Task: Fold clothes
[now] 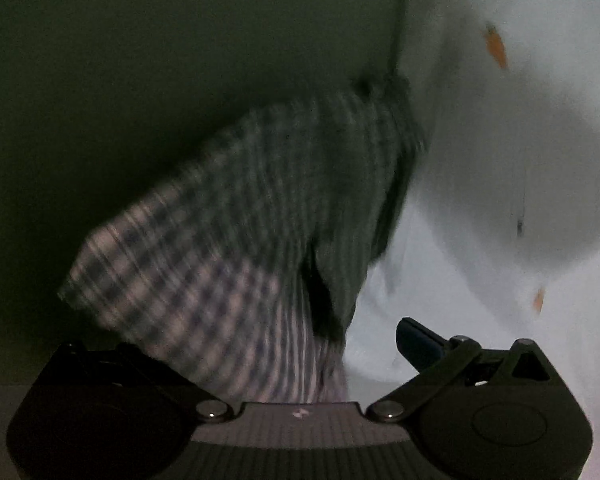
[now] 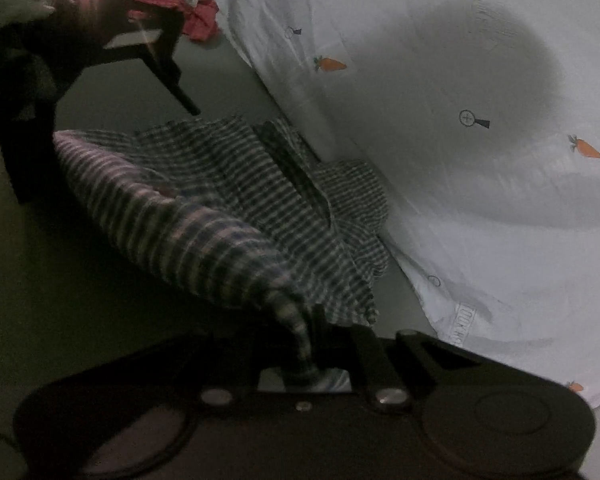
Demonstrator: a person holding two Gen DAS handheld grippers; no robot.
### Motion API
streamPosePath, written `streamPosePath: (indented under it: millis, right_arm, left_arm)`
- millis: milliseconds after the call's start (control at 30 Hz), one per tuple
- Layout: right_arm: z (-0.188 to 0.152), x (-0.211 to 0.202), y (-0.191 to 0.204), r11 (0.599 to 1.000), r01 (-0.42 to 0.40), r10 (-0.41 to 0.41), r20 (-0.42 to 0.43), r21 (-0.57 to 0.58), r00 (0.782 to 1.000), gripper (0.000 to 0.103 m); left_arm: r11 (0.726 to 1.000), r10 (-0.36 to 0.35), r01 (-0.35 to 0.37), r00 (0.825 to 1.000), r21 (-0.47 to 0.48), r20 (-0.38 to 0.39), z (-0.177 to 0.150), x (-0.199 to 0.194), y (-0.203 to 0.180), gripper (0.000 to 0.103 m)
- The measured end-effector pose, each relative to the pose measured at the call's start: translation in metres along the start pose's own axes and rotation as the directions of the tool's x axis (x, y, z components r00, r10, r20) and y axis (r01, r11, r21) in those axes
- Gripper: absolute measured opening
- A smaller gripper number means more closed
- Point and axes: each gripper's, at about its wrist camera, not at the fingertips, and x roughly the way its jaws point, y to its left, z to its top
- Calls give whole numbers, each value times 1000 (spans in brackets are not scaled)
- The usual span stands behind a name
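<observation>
A checked blue-and-white garment (image 2: pixel 228 208) hangs stretched between my two grippers above a dark green surface. My right gripper (image 2: pixel 304 344) is shut on one bunched corner of it, close to the camera. In the left wrist view the same garment (image 1: pixel 228 232) drapes over the left gripper (image 1: pixel 308 364) and hides the left finger; one dark fingertip (image 1: pixel 416 340) shows at the right. The left gripper also appears in the right wrist view (image 2: pixel 168 76), at the upper left, above the garment's far edge. The left view is blurred.
A white sheet with carrot prints (image 2: pixel 480 128) covers the right side and shows in the left wrist view (image 1: pixel 520 160). A pile of clothes with a red piece (image 2: pixel 188 12) lies at the far upper left. Dark green surface (image 2: pixel 60 280) is on the left.
</observation>
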Motion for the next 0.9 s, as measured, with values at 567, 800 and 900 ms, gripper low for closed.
streamPosePath:
  millis: [567,800,900]
  right_arm:
    - [-22,-22,13,984,-152,149,-41,-93,988,3]
    - [-39,-103,-23,867,-489,486,52,99,873,3]
    - [-55,-119,-26,801,-573,572,64,173,818,3]
  left_arm:
    - [911,262,-318,937,261,230,-11,-37,-58,5]
    - [922,303,-333,938,199,169,-68,-118,-58,5]
    - [918,367,-381,922,109,126,-89,-133,-45,5]
